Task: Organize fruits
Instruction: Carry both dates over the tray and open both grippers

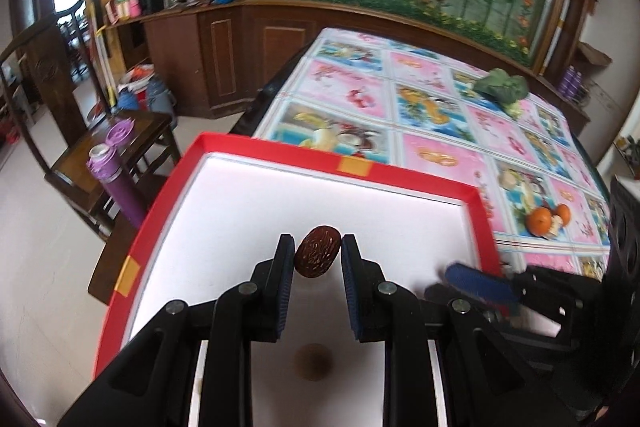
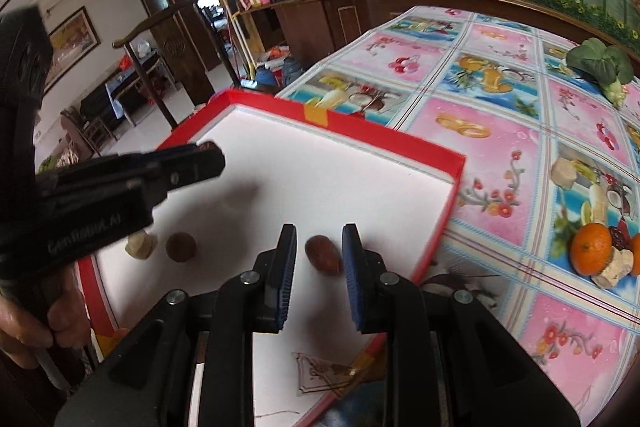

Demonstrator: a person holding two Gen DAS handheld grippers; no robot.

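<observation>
Fruit-print plastic-covered counter, red-rimmed white tray: left gripper fingers pinching wrinkled brown date for placing; right gripper parted around another at six o'clock.

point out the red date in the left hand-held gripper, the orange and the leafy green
red date [image 1: 317, 251], left wrist view, its wrinkled middle
orange [image 2: 591, 248], right wrist view, centre of peel
leafy green [image 2: 598, 61], right wrist view, dark leaf
</observation>
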